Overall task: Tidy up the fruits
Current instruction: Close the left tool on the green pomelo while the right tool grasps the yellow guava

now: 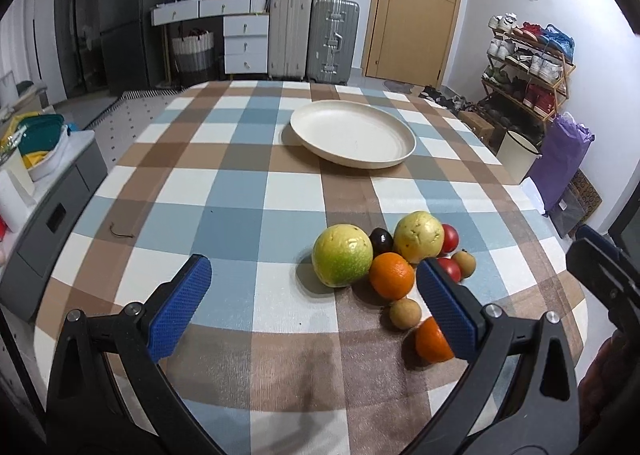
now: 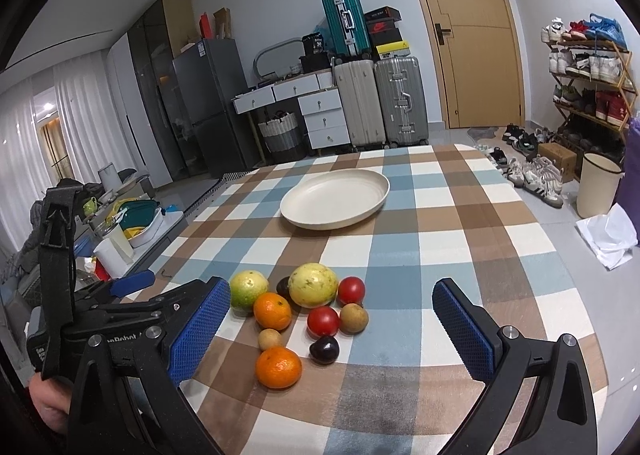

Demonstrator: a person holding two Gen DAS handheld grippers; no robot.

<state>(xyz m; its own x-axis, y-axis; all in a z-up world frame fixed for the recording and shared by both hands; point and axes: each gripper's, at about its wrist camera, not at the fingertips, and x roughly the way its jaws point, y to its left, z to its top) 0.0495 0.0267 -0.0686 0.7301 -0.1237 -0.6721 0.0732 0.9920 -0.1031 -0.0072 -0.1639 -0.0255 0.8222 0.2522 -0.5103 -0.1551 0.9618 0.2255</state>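
Note:
A pile of fruit lies on the checked tablecloth near the front edge: a green-yellow guava [image 1: 342, 255] [image 2: 248, 289], a yellow guava [image 1: 418, 236] [image 2: 313, 284], two oranges [image 1: 391, 275] [image 2: 272, 310] [image 2: 278, 367], two tomatoes [image 2: 351, 290] [image 2: 323, 320], small brown fruits [image 2: 353, 318] [image 2: 270, 339] and dark plums [image 2: 324, 349]. An empty cream plate [image 1: 352, 134] [image 2: 335, 199] sits farther back. My left gripper [image 1: 312, 307] is open, hovering just in front of the pile. My right gripper [image 2: 332, 339] is open above the pile's near side.
The round table [image 1: 240, 191] drops off at its edges. A low grey cabinet with a dish rack [image 1: 40, 151] stands to the left. Suitcases [image 1: 312, 39], drawers and a door are behind. A shoe rack [image 1: 528, 63] and a bin [image 2: 598, 185] are to the right.

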